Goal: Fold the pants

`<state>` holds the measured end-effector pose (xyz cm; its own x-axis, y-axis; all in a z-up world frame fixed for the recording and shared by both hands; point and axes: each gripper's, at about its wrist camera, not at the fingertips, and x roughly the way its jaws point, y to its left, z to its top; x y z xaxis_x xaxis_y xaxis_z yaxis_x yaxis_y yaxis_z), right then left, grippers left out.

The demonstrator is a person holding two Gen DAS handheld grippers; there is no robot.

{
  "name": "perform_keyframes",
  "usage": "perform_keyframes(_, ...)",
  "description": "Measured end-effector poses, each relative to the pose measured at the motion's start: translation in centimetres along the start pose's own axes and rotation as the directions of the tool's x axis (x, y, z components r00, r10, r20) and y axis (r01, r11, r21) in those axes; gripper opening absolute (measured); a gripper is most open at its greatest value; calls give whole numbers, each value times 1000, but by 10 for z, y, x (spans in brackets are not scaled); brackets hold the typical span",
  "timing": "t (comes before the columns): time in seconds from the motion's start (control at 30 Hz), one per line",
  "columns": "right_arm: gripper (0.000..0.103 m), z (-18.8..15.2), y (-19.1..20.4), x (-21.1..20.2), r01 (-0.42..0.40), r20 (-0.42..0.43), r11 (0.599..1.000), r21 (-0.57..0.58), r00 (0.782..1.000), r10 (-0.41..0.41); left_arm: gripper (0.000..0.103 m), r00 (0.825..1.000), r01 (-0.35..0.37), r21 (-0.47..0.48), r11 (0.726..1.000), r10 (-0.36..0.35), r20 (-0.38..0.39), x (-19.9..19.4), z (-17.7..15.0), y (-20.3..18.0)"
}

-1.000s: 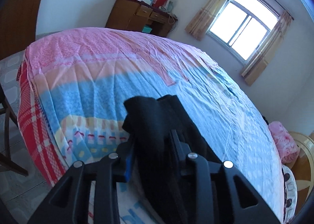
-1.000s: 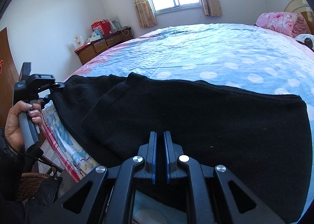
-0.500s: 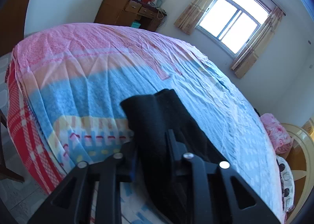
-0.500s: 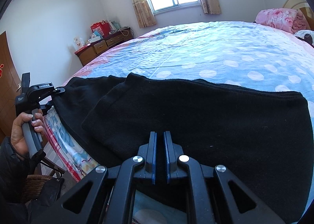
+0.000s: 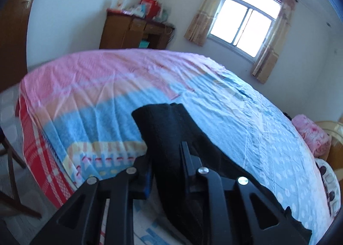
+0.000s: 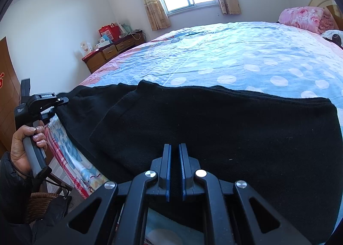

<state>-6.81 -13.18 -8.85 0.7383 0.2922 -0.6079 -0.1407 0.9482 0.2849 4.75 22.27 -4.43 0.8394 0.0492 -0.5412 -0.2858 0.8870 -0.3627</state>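
Black pants [image 6: 214, 129] lie across the near edge of the bed, folded lengthwise, legs running left. My right gripper [image 6: 174, 148] is shut on the pants' near edge by the waist end. My left gripper [image 5: 166, 148] is shut on the leg ends of the pants [image 5: 163, 124] and holds them slightly raised above the bedspread. It also shows in the right wrist view [image 6: 62, 100], held by a hand at the far left, clamped on the leg cuffs.
The bed [image 6: 225, 52] has a blue dotted and pink patterned cover [image 5: 90, 86]. A pink pillow [image 6: 304, 17] lies at its head. A wooden dresser [image 5: 133, 32] with boxes stands by the wall near the window [image 5: 244, 24]. A wicker basket [image 6: 40, 204] sits on the floor at left.
My left gripper has shifted and turned with the leg ends still in it, its view swinging toward the window. The right gripper and the waist end have stayed in place.
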Motion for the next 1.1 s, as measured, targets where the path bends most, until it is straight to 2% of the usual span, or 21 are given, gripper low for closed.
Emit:
perform_keyframes(0.07, 8, 0, -1, 0, 0, 0, 1000, 0, 1000, 0, 22, 1000, 20, -3, 1000, -20, -2, 2, 5, -2)
perform_keyframes(0.13, 8, 0, -1, 0, -1, -1, 1000, 1, 1000, 1, 22, 999, 25, -49, 999, -26, -27, 7, 9, 3)
perform_keyframes(0.2, 8, 2, -2, 0, -10, -12, 1000, 10, 1000, 10, 22, 999, 2, -69, 998, -5, -44, 10, 12, 6)
perform_keyframes(0.33, 8, 14, -13, -9, -70, -10, 994, 89, 997, 71, 22, 1000, -3, 65, 998, 1, 27, -8, 11, -24)
perform_keyframes(0.43, 8, 20, -28, -18, -51, 11, 989, 138, 999, 50, 22, 994, 72, 164, 984, -84, 65, -27, 8, -55)
perform_keyframes(0.53, 8, 22, -42, -26, -39, 25, 981, 191, 999, 35, 22, 984, 148, 241, 959, -168, 66, -41, 2, -84)
perform_keyframes(0.67, 8, 27, -57, -37, -52, 42, 970, 237, 998, 43, 22, 959, 244, 348, 905, -279, 53, -61, -13, -123)
perform_keyframes(0.9, 8, 27, -85, -58, -70, 45, 944, 323, 997, 59, 22, 896, 397, 475, 785, -444, -15, -92, -43, -185)
perform_keyframes(1.0, 8, 21, -101, -69, -69, 46, 924, 377, 997, 55, 22, 857, 467, 525, 712, -511, -68, -107, -62, -209)
perform_keyframes(1.03, 8, 19, -106, -73, -67, 50, 918, 390, 997, 52, 22, 840, 490, 557, 671, -535, -94, -114, -73, -219)
perform_keyframes(1.1, 8, 15, -118, -85, -67, 74, 901, 429, 996, 39, 22, 824, 502, 613, 610, -553, -124, -122, -92, -232)
